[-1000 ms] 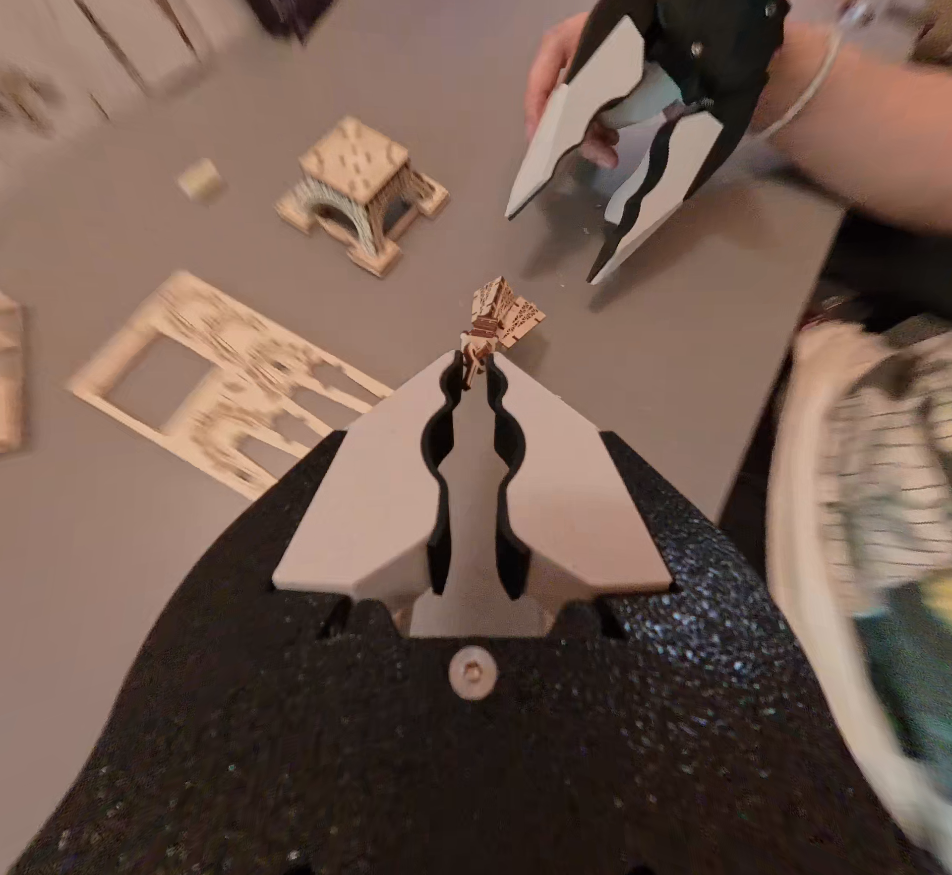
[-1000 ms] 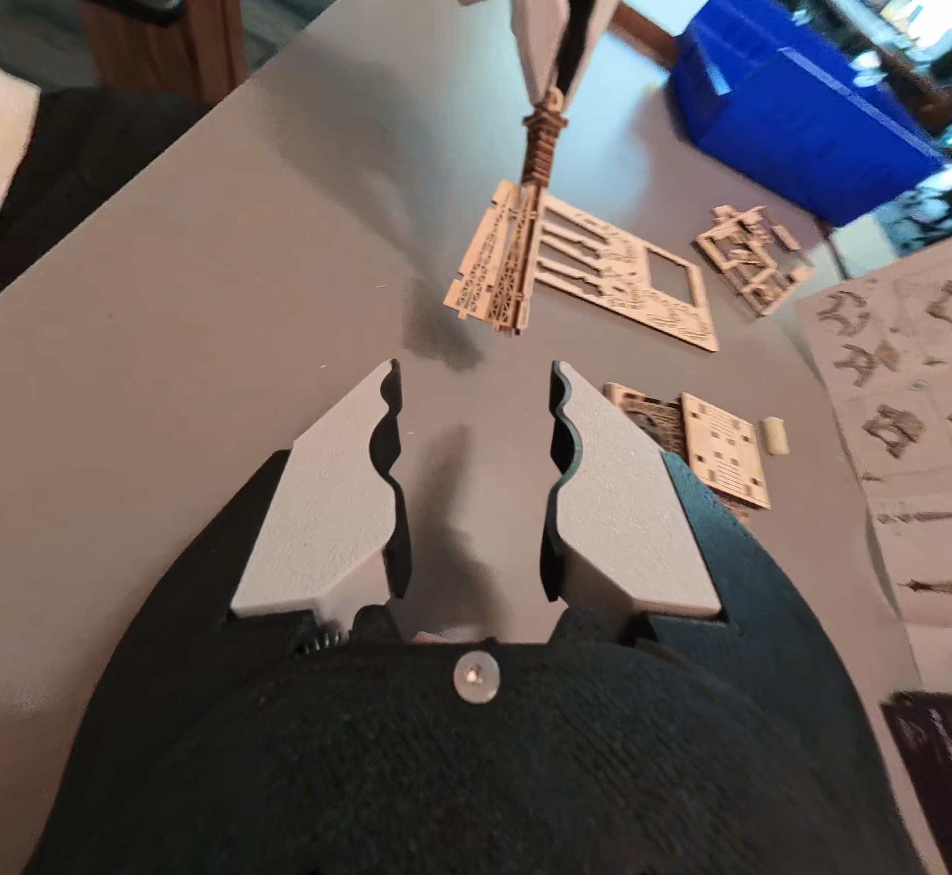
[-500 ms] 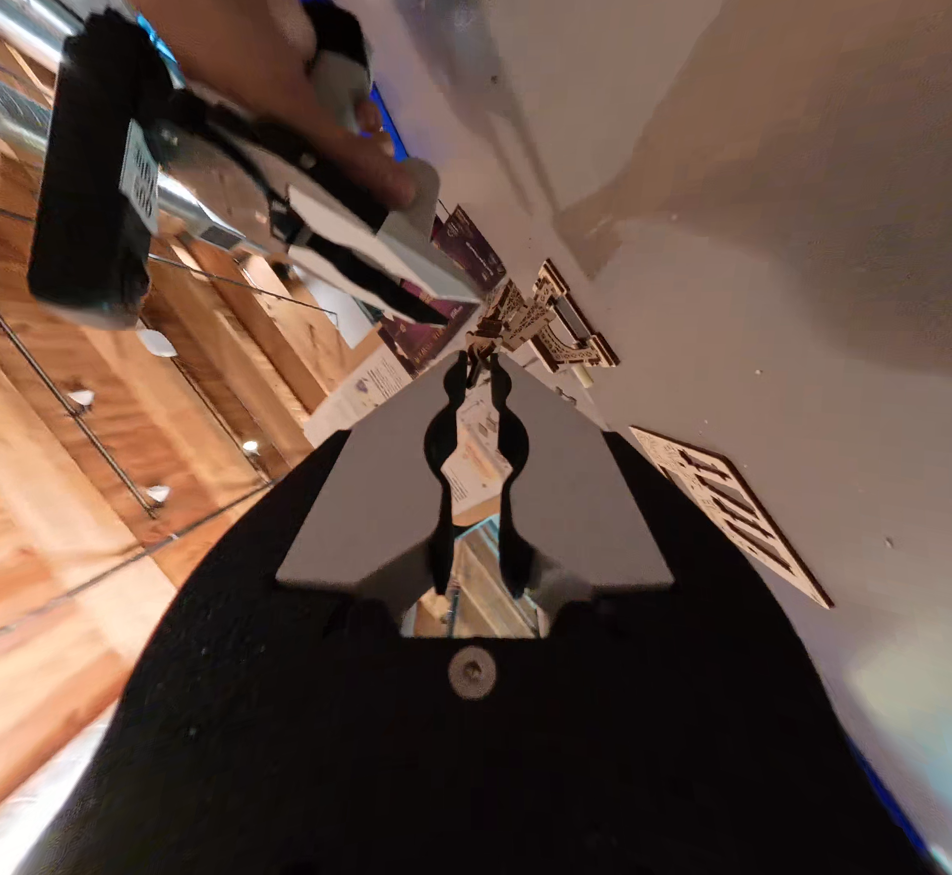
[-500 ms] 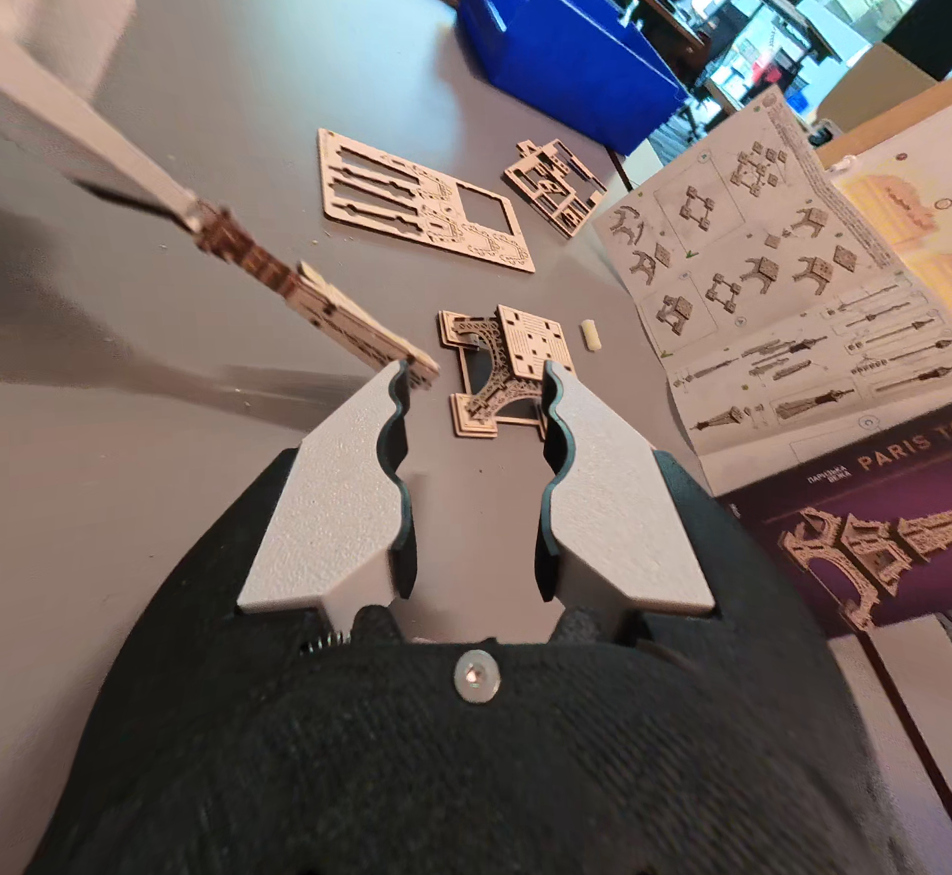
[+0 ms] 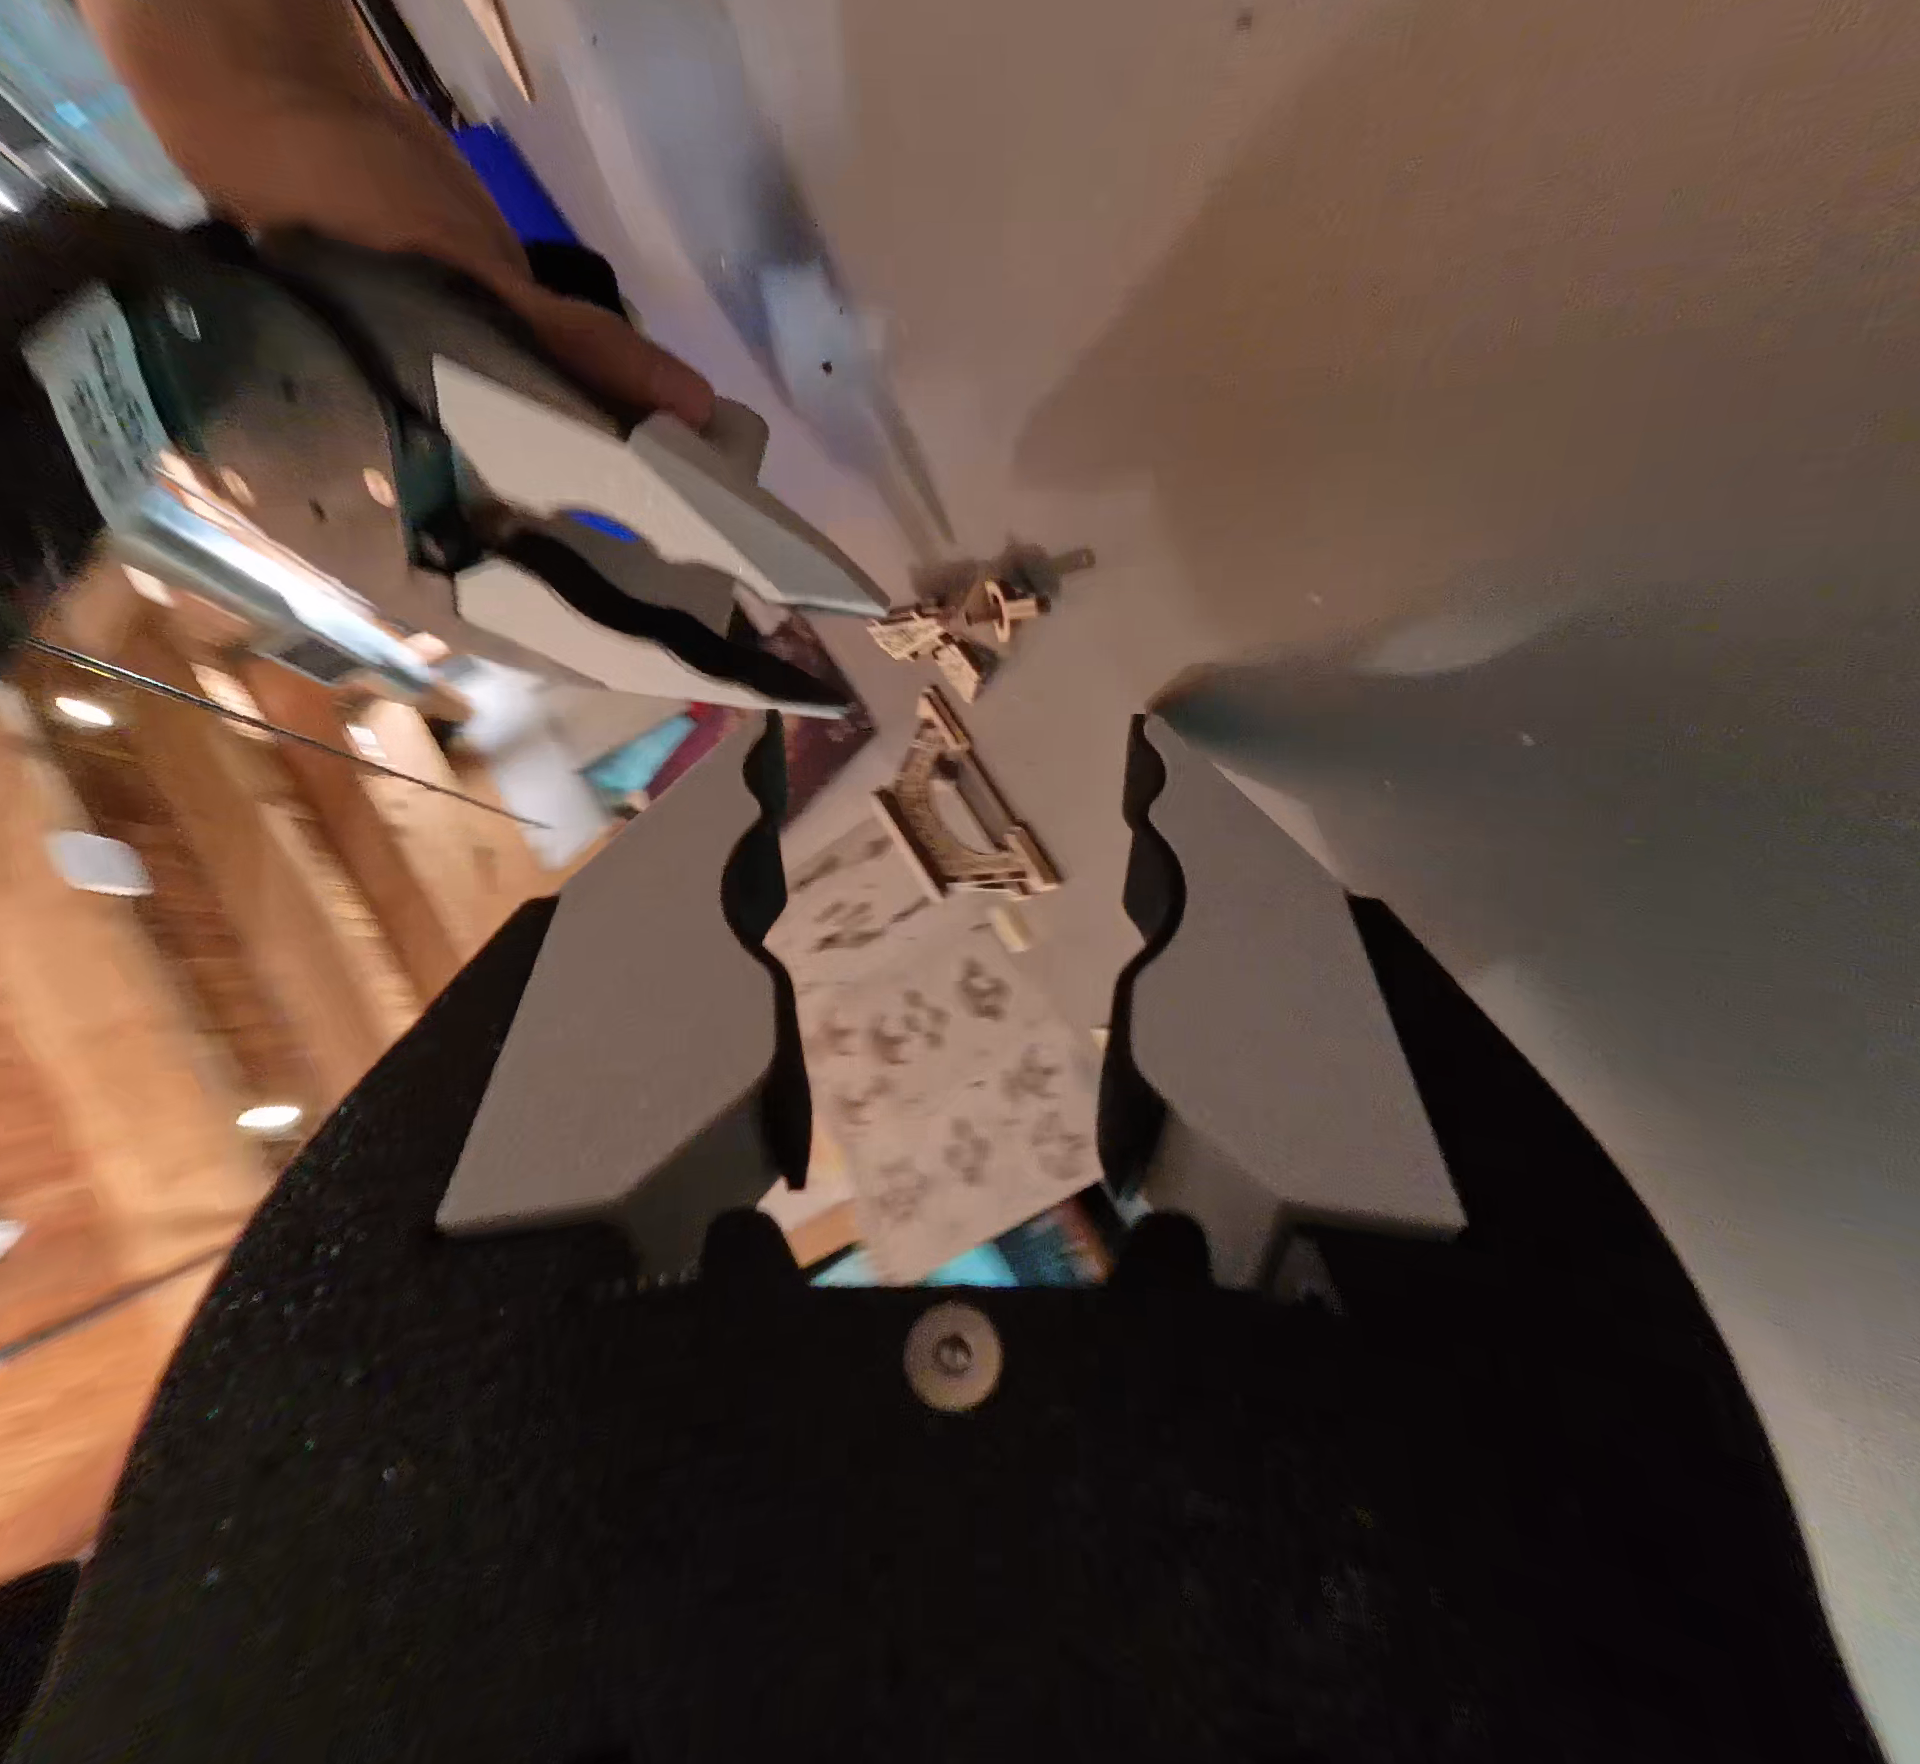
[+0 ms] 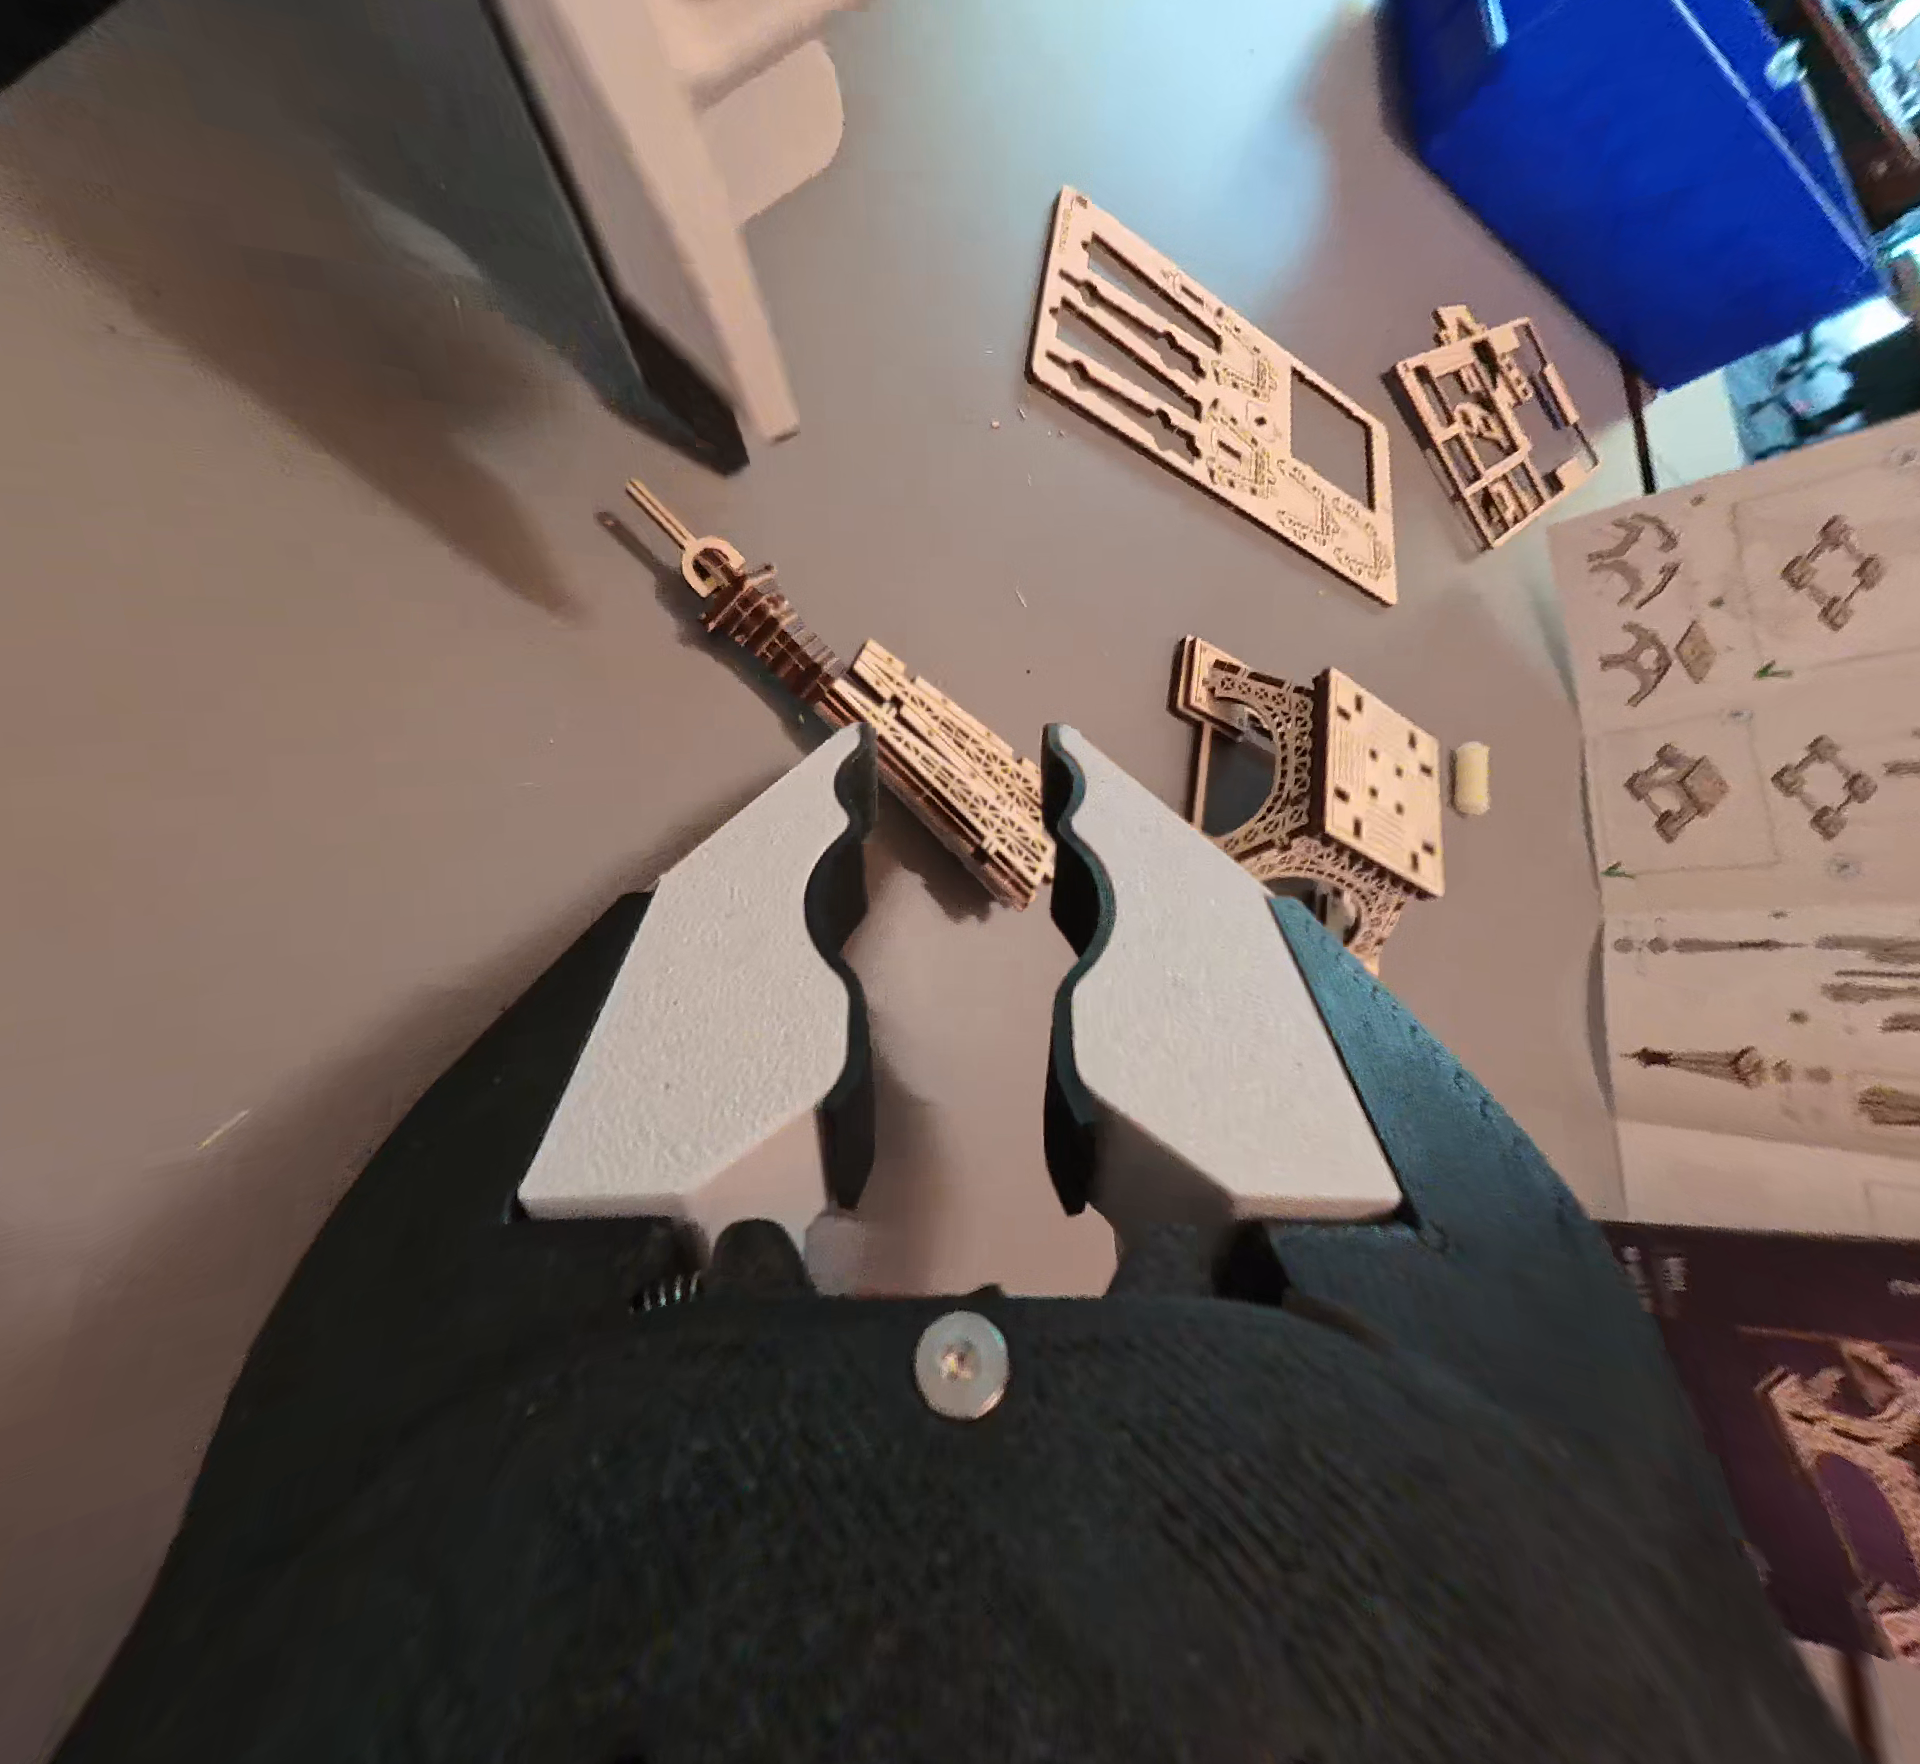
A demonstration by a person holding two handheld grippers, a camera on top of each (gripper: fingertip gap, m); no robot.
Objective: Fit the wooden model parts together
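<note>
A wooden tower spire (image 6: 790, 644) lies slanted just above the grey table (image 6: 312, 779), with its thin tip pointing away. My right gripper (image 6: 953, 746) has closed in on the spire's wide lattice end, and both fingertips touch it. In the left wrist view this gripper (image 5: 862, 660) comes in from the left onto the spire (image 5: 940, 634). My left gripper (image 5: 951, 732) is wide open and empty, and in the right wrist view (image 6: 743, 441) it hangs just beyond the spire's tip. The arched tower base (image 6: 1340, 779) stands to the right, and also shows in the left wrist view (image 5: 966, 831).
Two cut-out wooden part sheets (image 6: 1216, 395) (image 6: 1496, 426) lie farther back. A blue bin (image 6: 1621, 104) stands at the far right. A paper instruction sheet (image 6: 1766, 779) and a dark box (image 6: 1787, 1402) lie at the right. A small pale block (image 6: 1470, 779) lies beside the base. Left tips to right tips: about 6 centimetres. About 20 centimetres separates my right fingertips from the small pale block (image 6: 1470, 779).
My left gripper was shut on the spire's tip and has now opened and let go. My right gripper has narrowed onto the spire's wide end, and the spire has come down near the table.
</note>
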